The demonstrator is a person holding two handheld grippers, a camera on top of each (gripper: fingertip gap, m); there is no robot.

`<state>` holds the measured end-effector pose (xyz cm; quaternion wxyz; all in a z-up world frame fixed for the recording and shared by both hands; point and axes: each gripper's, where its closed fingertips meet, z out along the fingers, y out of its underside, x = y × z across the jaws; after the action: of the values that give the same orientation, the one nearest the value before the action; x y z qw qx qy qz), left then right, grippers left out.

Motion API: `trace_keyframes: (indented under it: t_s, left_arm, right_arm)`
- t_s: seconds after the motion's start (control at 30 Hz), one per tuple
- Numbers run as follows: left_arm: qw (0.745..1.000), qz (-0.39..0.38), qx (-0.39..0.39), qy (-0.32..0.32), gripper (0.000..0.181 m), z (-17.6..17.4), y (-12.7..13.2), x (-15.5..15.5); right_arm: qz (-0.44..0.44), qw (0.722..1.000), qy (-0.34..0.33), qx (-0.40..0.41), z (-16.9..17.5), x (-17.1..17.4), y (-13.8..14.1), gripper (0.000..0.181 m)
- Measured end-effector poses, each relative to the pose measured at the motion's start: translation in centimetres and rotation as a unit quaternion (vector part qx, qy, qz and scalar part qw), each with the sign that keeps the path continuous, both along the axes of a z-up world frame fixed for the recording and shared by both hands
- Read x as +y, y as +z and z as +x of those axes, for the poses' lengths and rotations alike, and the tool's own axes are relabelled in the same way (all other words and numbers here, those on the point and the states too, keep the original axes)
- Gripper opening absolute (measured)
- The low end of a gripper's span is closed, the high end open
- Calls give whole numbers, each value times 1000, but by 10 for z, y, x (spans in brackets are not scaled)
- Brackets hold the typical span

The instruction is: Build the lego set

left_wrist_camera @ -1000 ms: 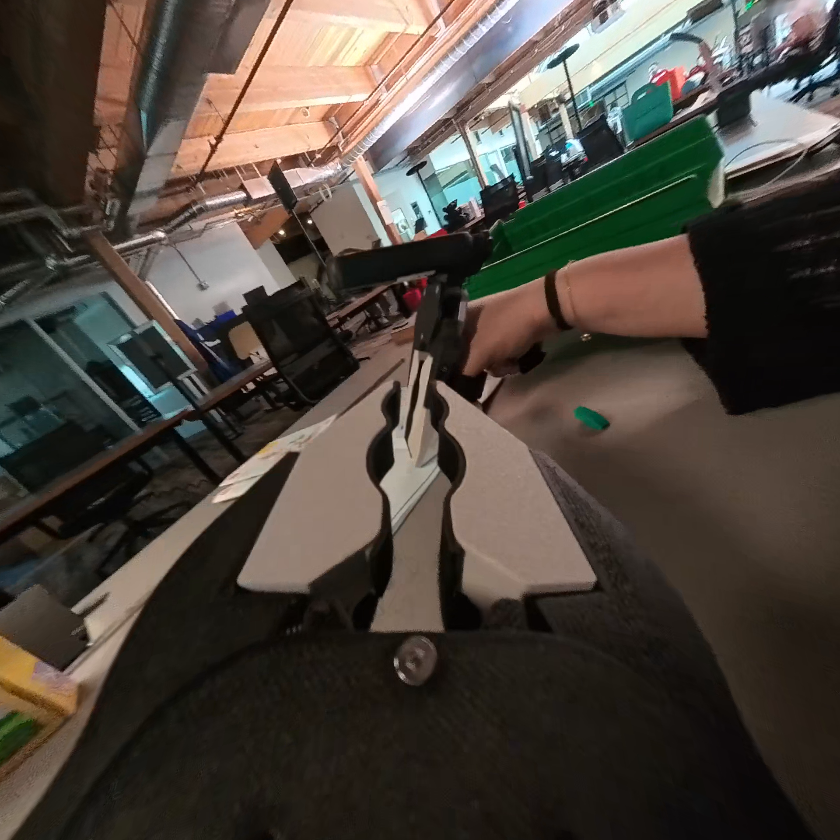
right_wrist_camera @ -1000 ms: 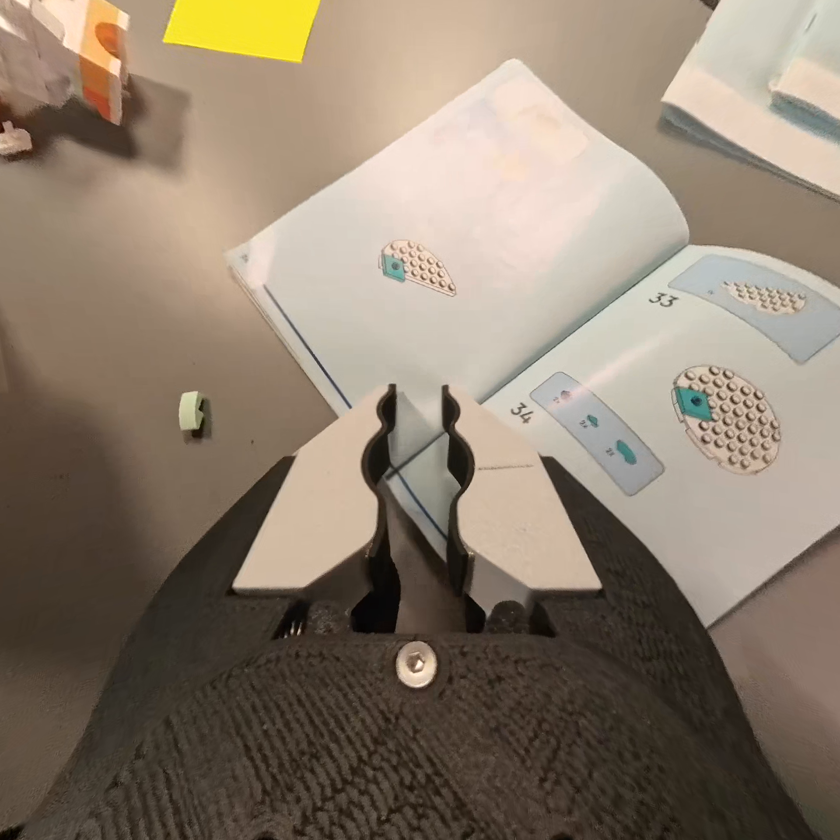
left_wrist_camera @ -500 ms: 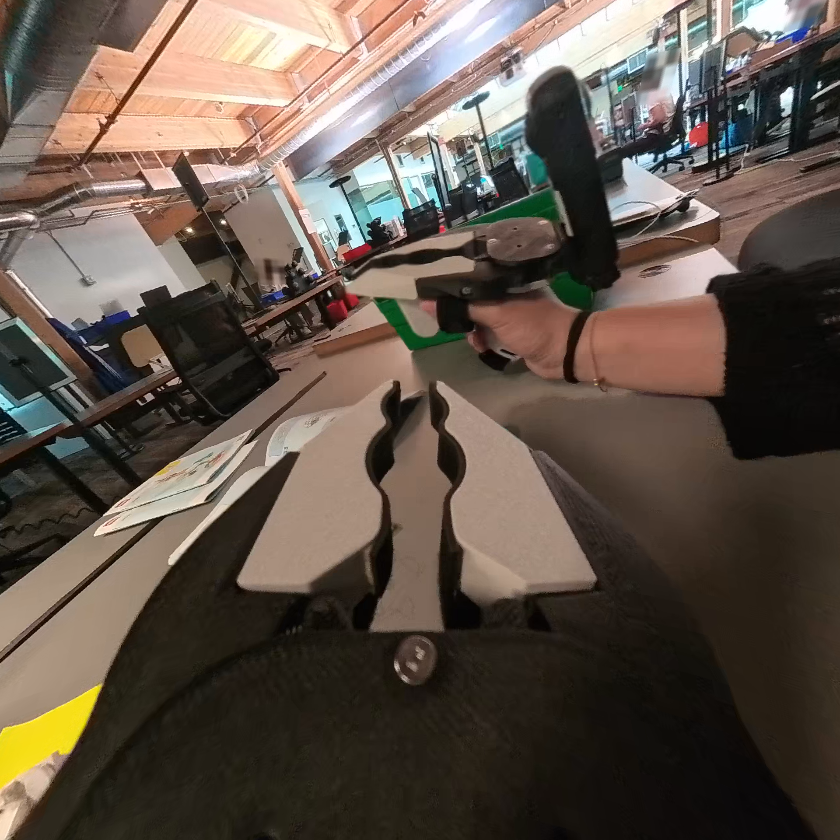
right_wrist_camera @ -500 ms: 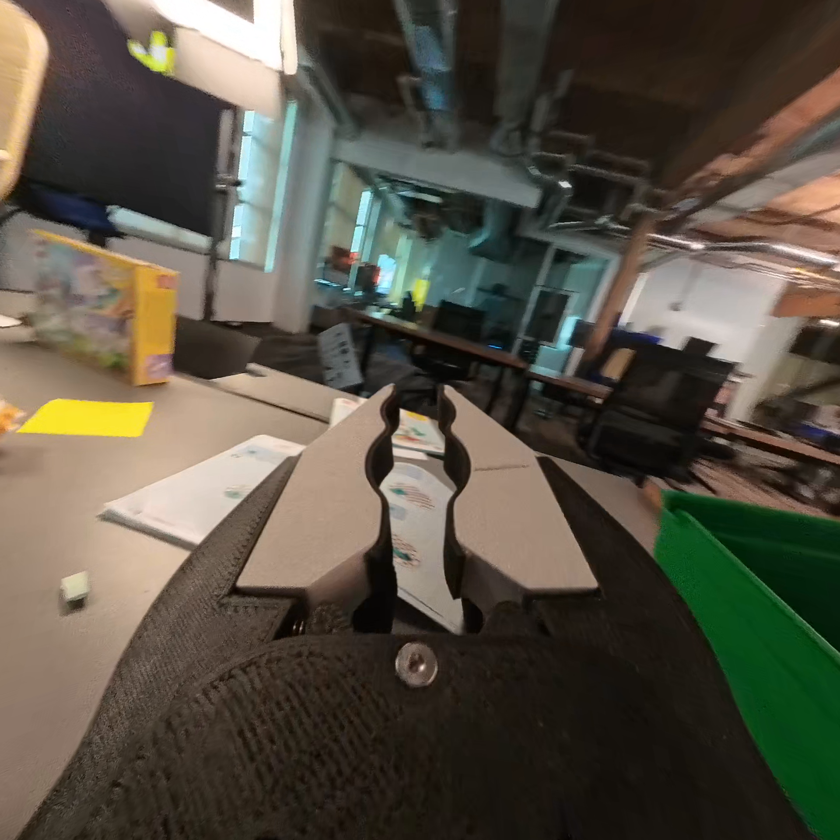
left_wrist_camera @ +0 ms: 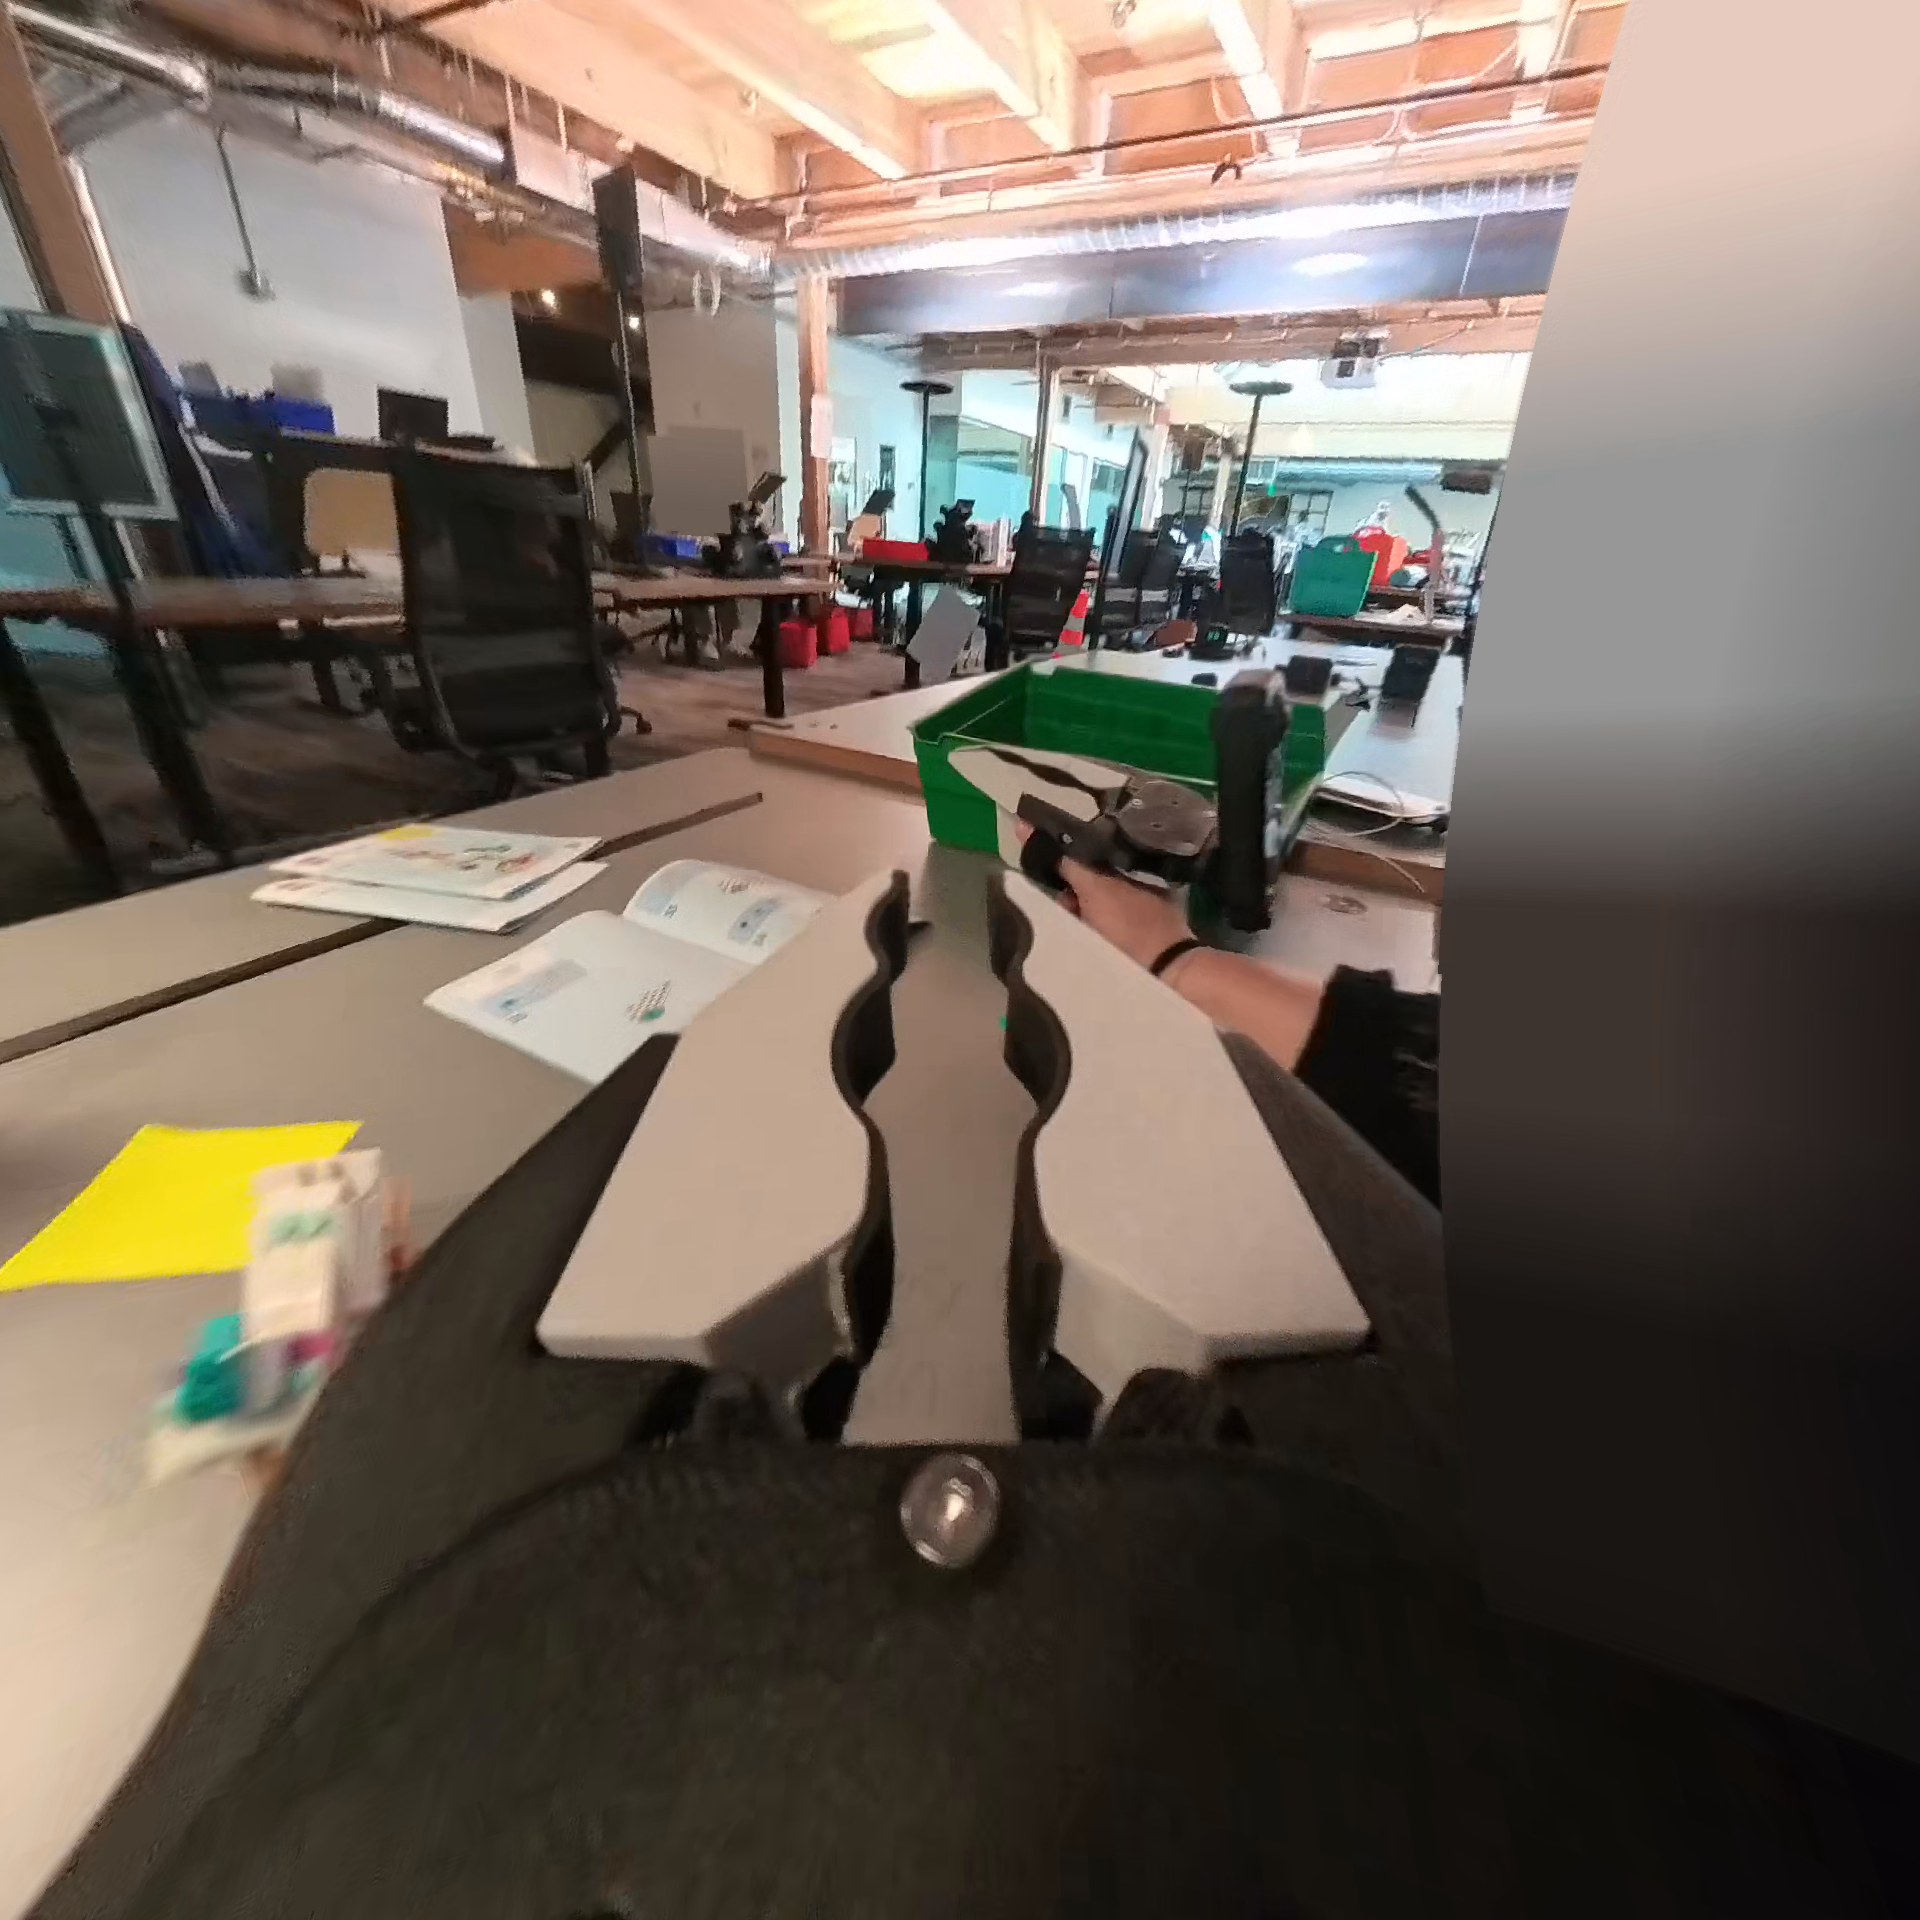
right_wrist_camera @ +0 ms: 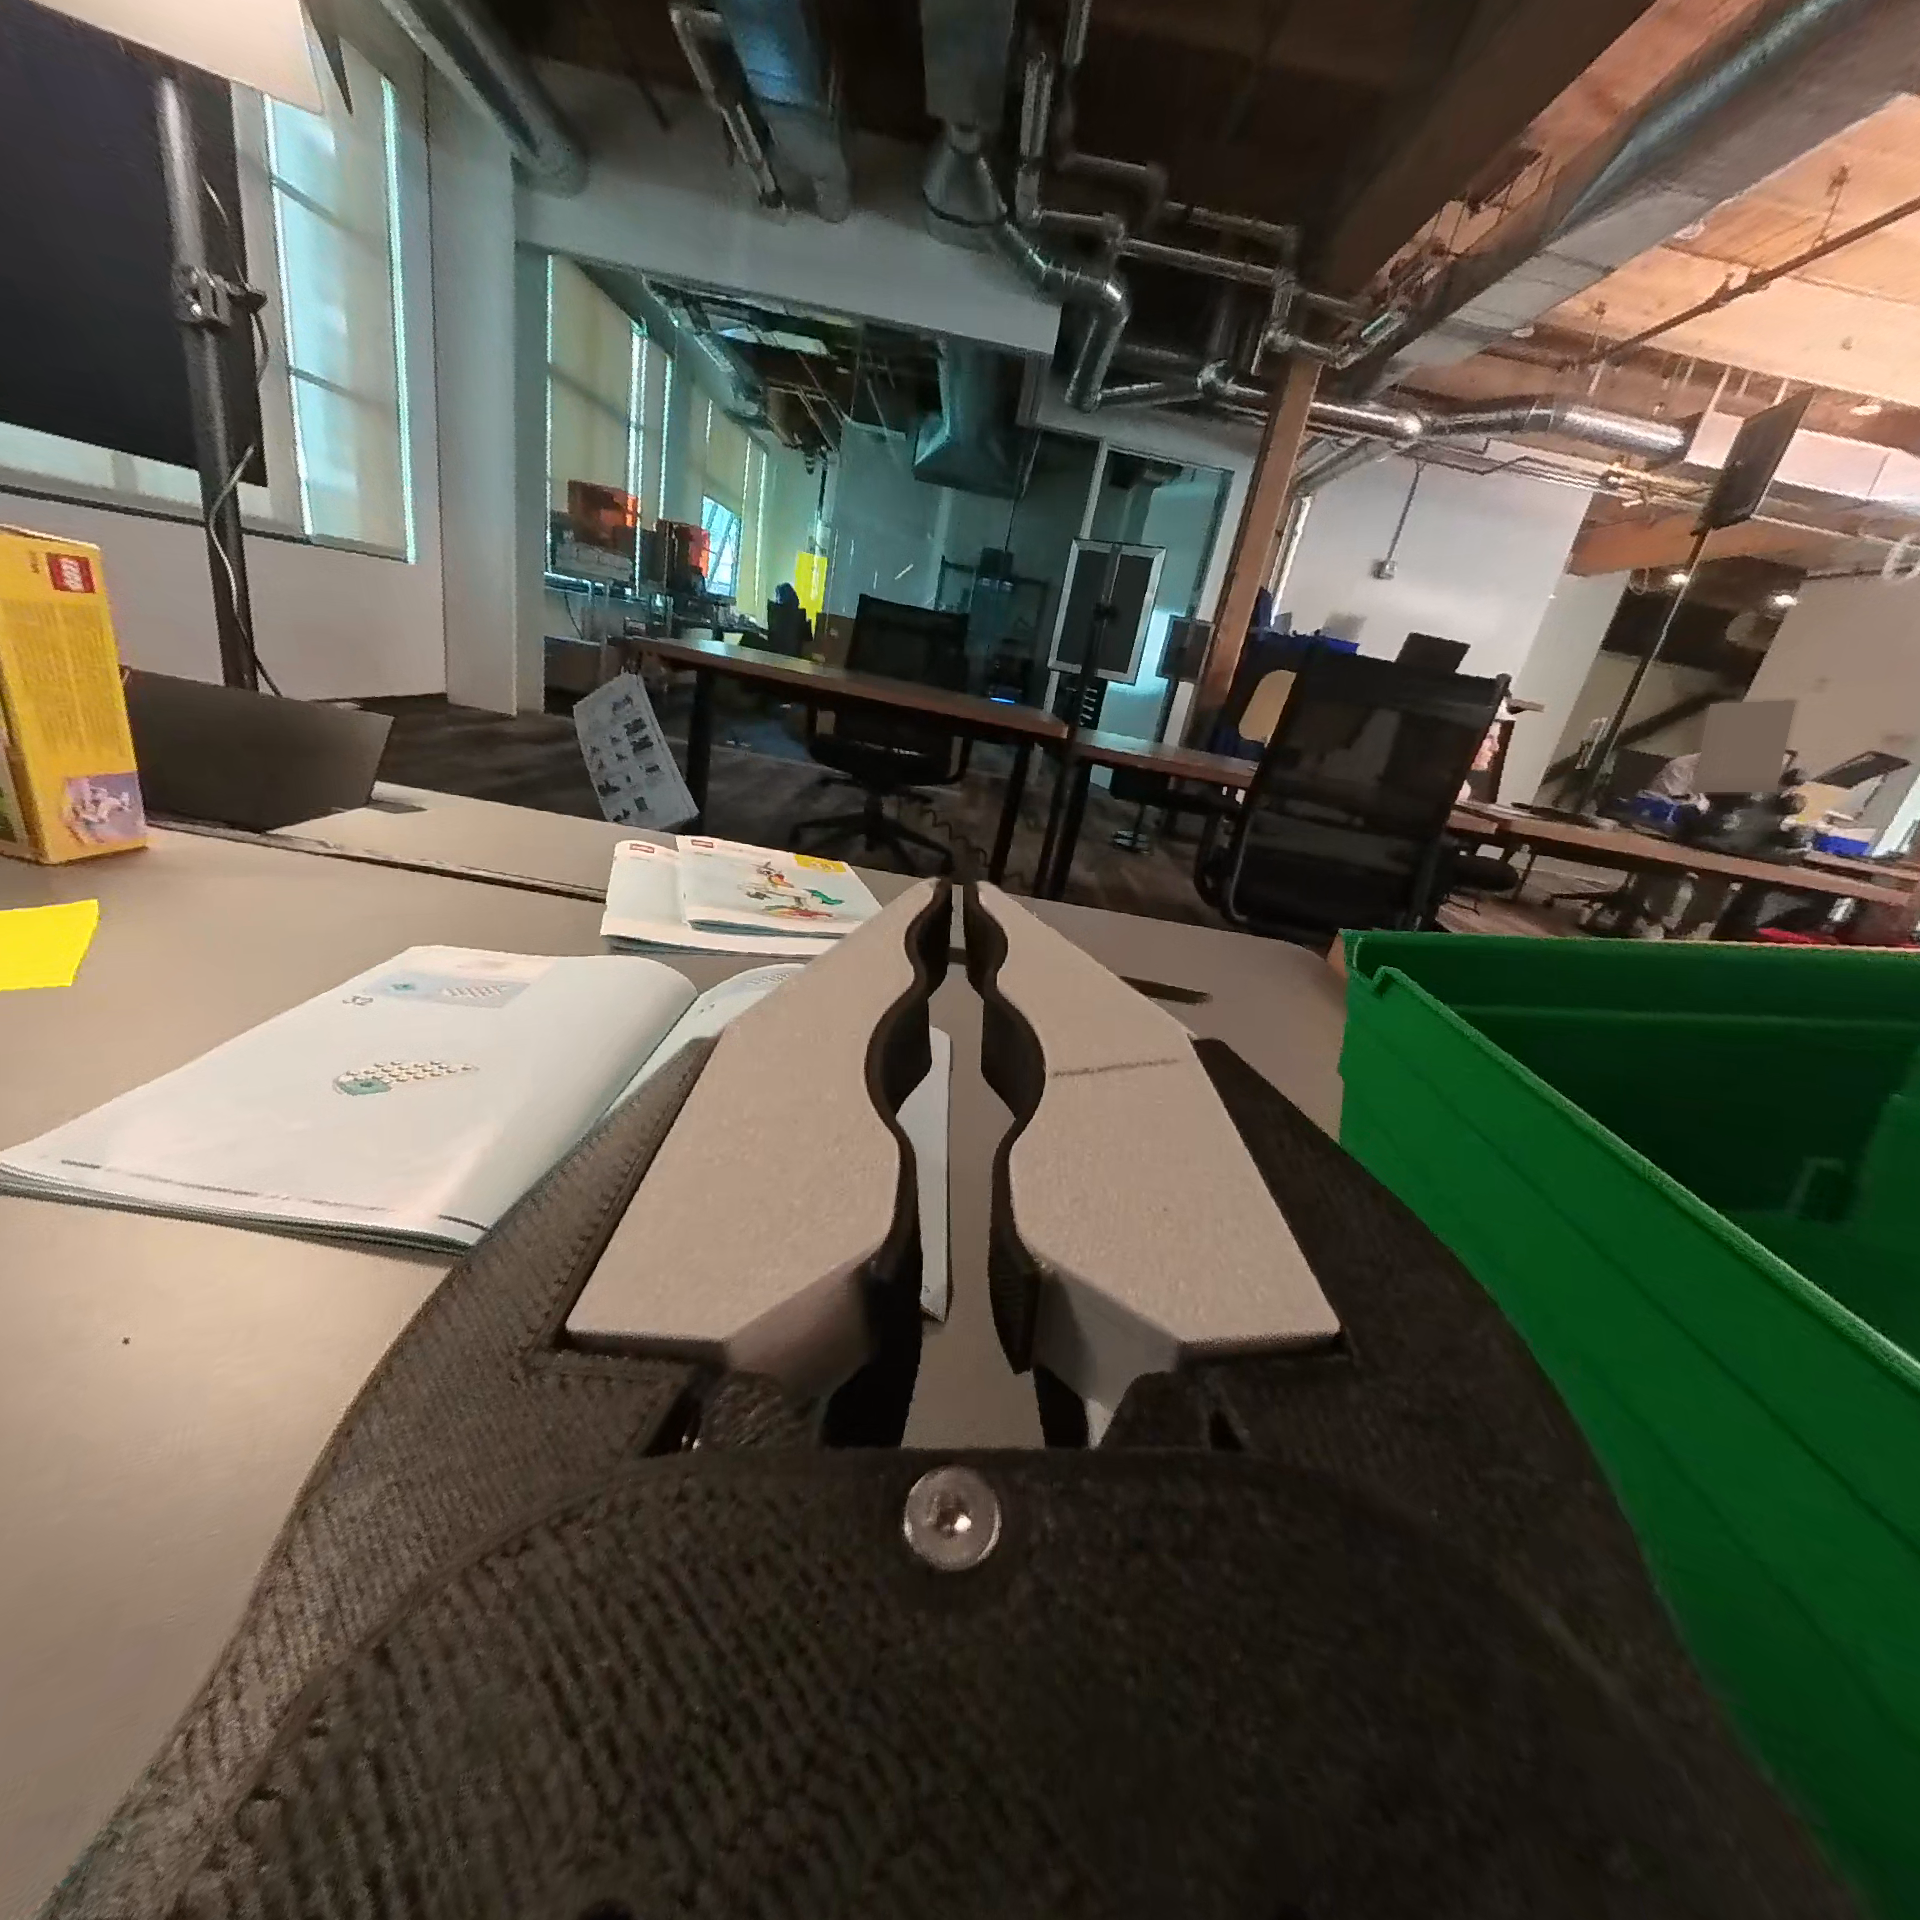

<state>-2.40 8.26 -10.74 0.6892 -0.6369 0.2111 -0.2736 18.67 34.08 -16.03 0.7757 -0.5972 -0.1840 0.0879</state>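
My left gripper point(left_wrist_camera: 951, 894) is slightly open and empty, held low over the grey table point(left_wrist_camera: 312, 1049). A blurred, partly built white lego model with teal and pink parts point(left_wrist_camera: 281, 1309) stands at the lower left of it. The open instruction booklet point(left_wrist_camera: 623, 977) lies ahead. My right gripper point(right_wrist_camera: 958, 896) has its jaws almost together with nothing between them. It shows in the left wrist view point(left_wrist_camera: 1039, 774) too, held by a hand in front of the green bin point(left_wrist_camera: 1122, 727). The open booklet point(right_wrist_camera: 364, 1081) lies to its left.
The green bin point(right_wrist_camera: 1610, 1143) stands close on the right of the right gripper. A yellow lego box point(right_wrist_camera: 62, 707) and a yellow sheet point(right_wrist_camera: 42, 940) are at the far left; the sheet also shows in the left wrist view point(left_wrist_camera: 177, 1195). Closed booklets point(right_wrist_camera: 727, 894) lie near the far edge. The left gripper's tips are roughly 35 cm from the right gripper's.
The right gripper has swung up from looking down at the booklet to looking level beside the green bin, and its jaws have narrowed. The left view has turned left and levelled.
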Motion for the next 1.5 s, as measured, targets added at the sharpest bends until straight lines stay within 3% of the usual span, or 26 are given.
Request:
trace_keyframes:
  t_s: [0.1, 0.2, 0.3, 0.4, 0.5, 0.57, 0.7, 0.83, 0.9, 1.07, 1.13, 1.2, 1.3, 1.4, 1.5]
  left_arm:
    - [998, -19, 18, 63, 16, -57, 28, -38]
    - [975, -58, 51, 207, 16, -145, 39, -64]
    - [899, -179, 105, 386, 16, -254, 7, -94]
    - [818, -331, 135, 451, 15, -318, -53, -124]
    - [768, -467, 121, 422, 22, -335, -115, -139]
    - [745, -515, 110, 409, 29, -340, -140, -141]
    - [702, -560, 145, 415, 31, -351, -167, -143]
    - [691, -589, 132, 398, 43, -348, -181, -142]
    - [694, -590, 113, 397, 40, -349, -181, -141]
    - [694, -580, 145, 402, 15, -360, -180, -144]
    - [714, -533, 148, 428, 5, -367, -166, -138]
    - [769, -450, 104, 442, 5, -364, -132, -121]
    - [862, -319, 13, 393, 4, -331, -62, -95]
    - [935, -214, -30, 280, 4, -265, 6, -76]
    - [977, -151, -15, 148, 4, -183, 38, -63]
  right_arm:
    - [-6, 1000, 4, 0, -1, 2, -2, 0]
    - [-6, 1000, 14, -2, -6, 1, -1, 0]
    - [-6, 1000, 20, -6, -9, 0, -2, 1]
    - [-8, 1000, 22, -9, -11, 1, -3, 1]
    - [-13, 1000, 24, -5, -10, 2, -4, 1]
    - [-14, 1000, 24, 2, -8, 1, -4, 1]
    - [-13, 999, 24, 17, -4, 1, -2, 1]
    - [-16, 999, 28, 13, -7, 2, -3, 2]
    - [-16, 999, 31, 7, -9, 1, -4, 2]
    - [-17, 999, 36, -8, -15, 1, -5, 2]
    - [-17, 999, 35, -10, -15, 1, -6, 2]
    - [-17, 999, 34, -9, -15, 1, -6, 2]
    - [-18, 999, 37, -7, -16, 1, -5, 2]
    - [-18, 999, 40, -17, -20, 1, -7, 2]
    - [-14, 999, 41, -28, -22, 0, -7, 2]
